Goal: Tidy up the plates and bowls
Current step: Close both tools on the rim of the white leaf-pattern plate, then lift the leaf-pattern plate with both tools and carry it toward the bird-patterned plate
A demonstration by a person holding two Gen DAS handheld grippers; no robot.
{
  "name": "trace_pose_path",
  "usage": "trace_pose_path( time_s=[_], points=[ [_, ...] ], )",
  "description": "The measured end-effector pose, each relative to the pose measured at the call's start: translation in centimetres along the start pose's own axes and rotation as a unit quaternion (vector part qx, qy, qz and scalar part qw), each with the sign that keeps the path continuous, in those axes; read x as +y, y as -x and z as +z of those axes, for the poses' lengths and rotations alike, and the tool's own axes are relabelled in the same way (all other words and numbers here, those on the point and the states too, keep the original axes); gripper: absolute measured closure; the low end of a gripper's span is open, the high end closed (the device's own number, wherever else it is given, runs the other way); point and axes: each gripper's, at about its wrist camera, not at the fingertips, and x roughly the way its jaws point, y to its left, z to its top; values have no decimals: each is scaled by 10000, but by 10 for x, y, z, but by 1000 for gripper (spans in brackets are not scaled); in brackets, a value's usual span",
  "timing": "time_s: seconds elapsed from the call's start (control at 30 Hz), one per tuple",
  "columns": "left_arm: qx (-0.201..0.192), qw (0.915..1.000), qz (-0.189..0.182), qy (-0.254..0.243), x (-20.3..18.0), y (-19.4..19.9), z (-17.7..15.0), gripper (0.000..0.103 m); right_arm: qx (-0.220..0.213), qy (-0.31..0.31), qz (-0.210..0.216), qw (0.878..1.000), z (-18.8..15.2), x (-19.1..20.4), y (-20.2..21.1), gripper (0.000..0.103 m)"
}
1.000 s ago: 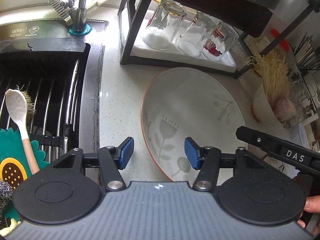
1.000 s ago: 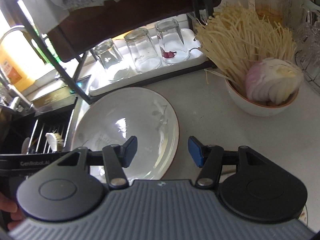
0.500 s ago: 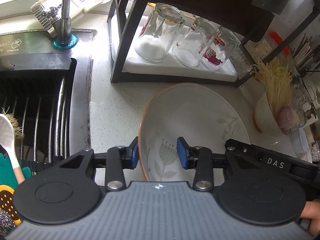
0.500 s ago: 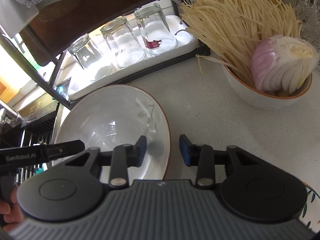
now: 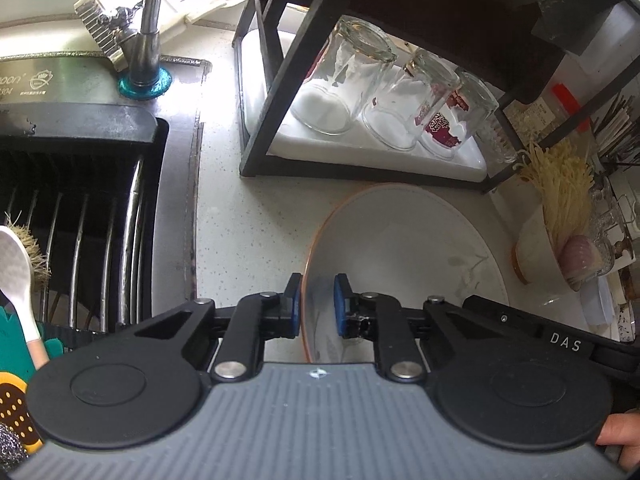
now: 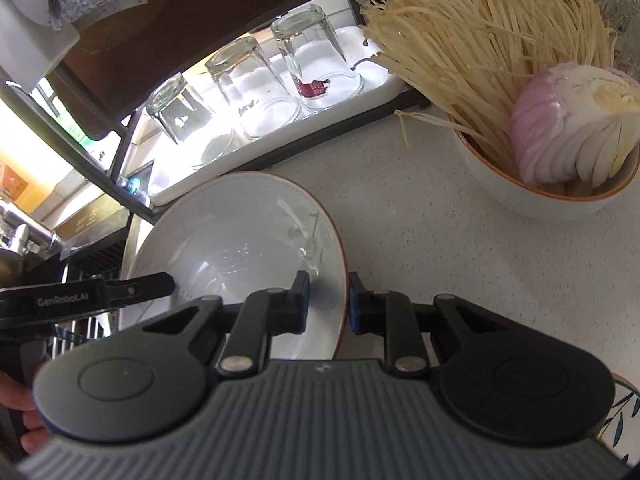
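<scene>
A large white plate [image 5: 400, 248] with an orange rim and a faint plant print lies on the speckled counter, also in the right wrist view as the plate [image 6: 240, 232]. My left gripper [image 5: 318, 304] straddles its left rim; the jaws are closing, blue pads on either side of the edge and pressing it. On the opposite side my right gripper [image 6: 328, 304] is closing in the same way over the right rim, outer pad against the orange edge. A white bowl [image 6: 540, 196] of enoki mushrooms and half an onion stands to the right.
A black rack [image 5: 276, 80] behind the plate holds three upturned glasses [image 5: 360, 92] on a white tray. The sink [image 5: 176, 200] with a wire rack, a white spoon [image 5: 16, 256] and a faucet [image 5: 148, 20] lies left. A patterned dish [image 6: 624, 412] peeks in at the near right.
Both grippers moved in over the plate's opposite rims. Their jaws narrowed from wide apart to close around the rim.
</scene>
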Motion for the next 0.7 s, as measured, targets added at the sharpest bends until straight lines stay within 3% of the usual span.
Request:
trace_pose_path(
  time_s=[0.37, 0.7],
  points=[
    [53, 9999, -99, 73, -7, 21, -6, 85, -156, 256, 142, 9994, 3, 2, 24, 86],
    [-152, 9997, -165, -59, -35, 54, -7, 86, -480, 256, 298, 9981, 8, -1, 63, 86]
  ],
)
